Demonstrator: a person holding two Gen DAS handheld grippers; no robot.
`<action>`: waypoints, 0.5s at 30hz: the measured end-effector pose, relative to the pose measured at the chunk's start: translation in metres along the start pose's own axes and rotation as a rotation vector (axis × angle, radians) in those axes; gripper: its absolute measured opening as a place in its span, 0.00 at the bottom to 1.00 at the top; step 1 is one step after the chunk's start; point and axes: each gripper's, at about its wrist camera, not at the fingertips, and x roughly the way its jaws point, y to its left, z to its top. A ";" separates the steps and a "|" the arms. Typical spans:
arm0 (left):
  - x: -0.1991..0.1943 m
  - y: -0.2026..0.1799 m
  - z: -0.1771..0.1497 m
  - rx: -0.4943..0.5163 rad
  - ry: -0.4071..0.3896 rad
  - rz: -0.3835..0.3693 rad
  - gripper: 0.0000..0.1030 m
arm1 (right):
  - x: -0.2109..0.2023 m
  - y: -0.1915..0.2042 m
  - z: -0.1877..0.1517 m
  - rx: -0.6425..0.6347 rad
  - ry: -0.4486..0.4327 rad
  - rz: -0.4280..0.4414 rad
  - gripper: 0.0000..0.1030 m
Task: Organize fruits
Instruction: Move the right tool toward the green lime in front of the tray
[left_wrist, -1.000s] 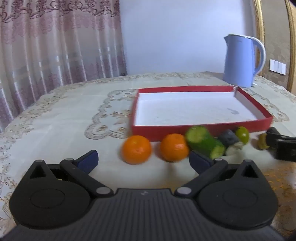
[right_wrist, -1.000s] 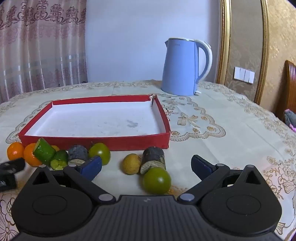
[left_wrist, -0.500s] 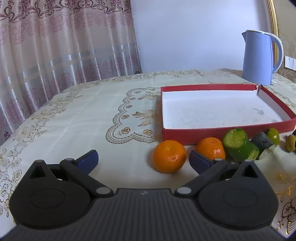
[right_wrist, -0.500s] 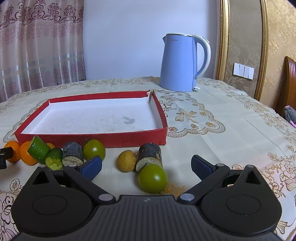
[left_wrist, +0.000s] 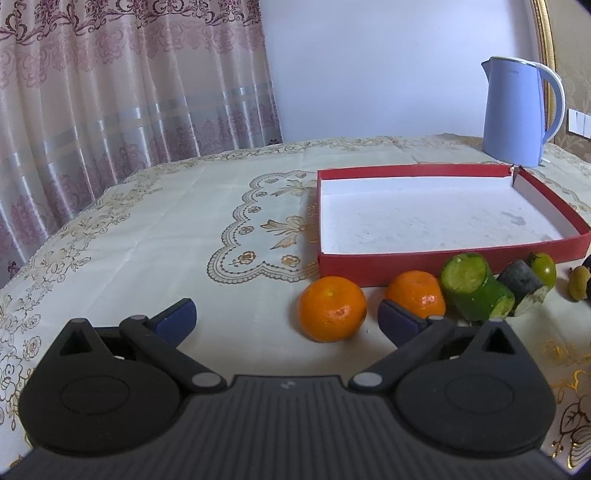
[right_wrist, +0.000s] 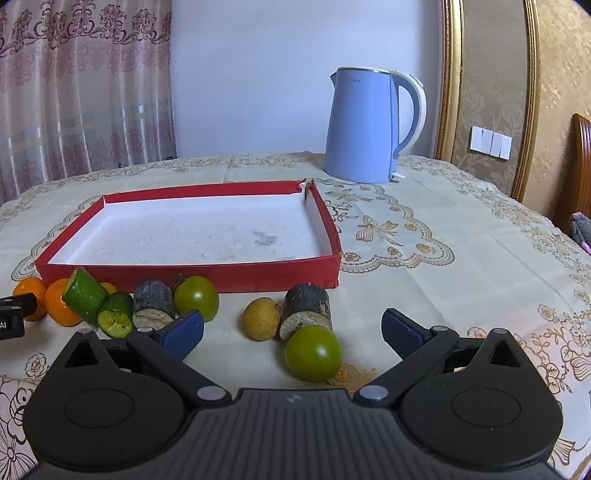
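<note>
The left gripper (left_wrist: 286, 319) is hovering low over the table with its blue-padded fingers spread wide, holding nothing. A mandarin (left_wrist: 332, 308) is sitting on the cloth just ahead, nearer its right finger, and a second mandarin (left_wrist: 415, 297) is lying just beyond that finger's tip. To the right of that, a green cucumber piece (left_wrist: 476, 286) is lying tilted, touching a dark cut chunk (left_wrist: 522, 286), with a green tomato (left_wrist: 543, 268) behind it. The right gripper (right_wrist: 291, 330) is also hanging above the table, its fingers parted wide and gripping nothing. Between those fingers, a green tomato (right_wrist: 313, 352) is resting closest, with a dark cut chunk (right_wrist: 306, 308) touching it from behind and a small yellowish fruit (right_wrist: 261, 318) just beside that. All the fruit is lying in a loose row along the front wall of a shallow red tray (right_wrist: 192, 275), whose white floor is holding no fruit. A blue kettle (right_wrist: 365, 123) is standing behind the tray on the embroidered tablecloth (right_wrist: 443, 266).
</note>
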 end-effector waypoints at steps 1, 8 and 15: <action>0.000 0.000 0.000 -0.001 0.001 0.001 1.00 | 0.000 0.000 0.000 -0.001 0.002 0.002 1.00; 0.002 0.001 0.002 -0.009 0.003 0.001 1.00 | -0.003 0.002 0.001 -0.005 0.003 0.011 1.00; 0.002 0.001 0.002 -0.008 0.004 -0.010 1.00 | 0.000 0.004 0.001 -0.009 0.016 0.019 1.00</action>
